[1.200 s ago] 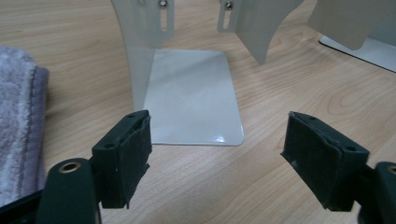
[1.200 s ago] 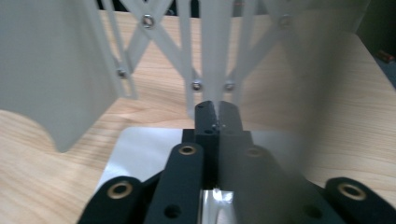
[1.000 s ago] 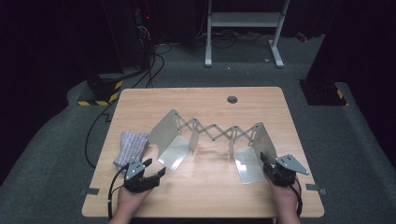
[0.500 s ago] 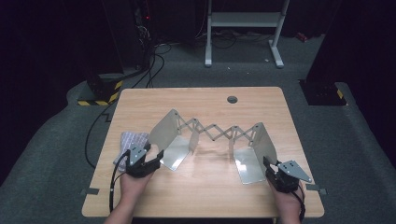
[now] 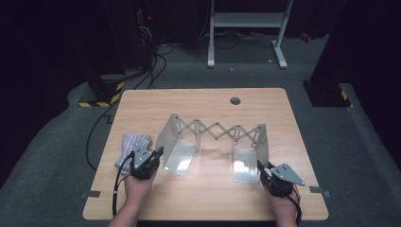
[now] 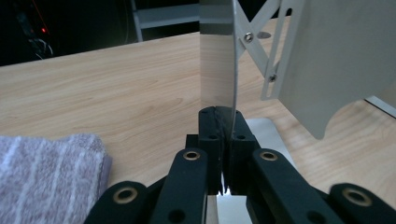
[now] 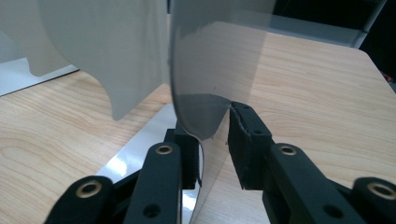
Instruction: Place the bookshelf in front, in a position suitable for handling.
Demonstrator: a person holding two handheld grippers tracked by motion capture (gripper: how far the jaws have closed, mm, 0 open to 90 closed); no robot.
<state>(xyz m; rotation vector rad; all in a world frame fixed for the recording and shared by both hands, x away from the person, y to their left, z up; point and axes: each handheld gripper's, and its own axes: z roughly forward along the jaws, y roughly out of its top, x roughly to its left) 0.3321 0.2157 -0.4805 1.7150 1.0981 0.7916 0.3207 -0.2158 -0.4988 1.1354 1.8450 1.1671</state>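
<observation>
A metal folding rack (image 5: 217, 130) with a scissor lattice and two upright end plates stands mid-table. In the high view my left gripper (image 5: 160, 152) is at the near edge of the left end plate (image 5: 168, 135). The left gripper view shows that gripper (image 6: 219, 112) shut on the thin plate edge (image 6: 217, 56). My right gripper (image 5: 260, 165) is at the right end plate (image 5: 261, 142). In the right gripper view its jaws (image 7: 212, 119) straddle that plate (image 7: 215, 56) and have just been closing. A gap remains at the right pad (image 7: 243, 126).
A folded lilac striped towel (image 5: 132, 144) lies left of the rack, beside my left hand (image 6: 46, 172). A round cable hole (image 5: 235, 100) sits near the table's far edge. A white stand (image 5: 246, 21) and cables are on the floor beyond.
My left gripper moved forward from beside the towel to the left end plate and shut on its edge. The right gripper stayed at the right plate.
</observation>
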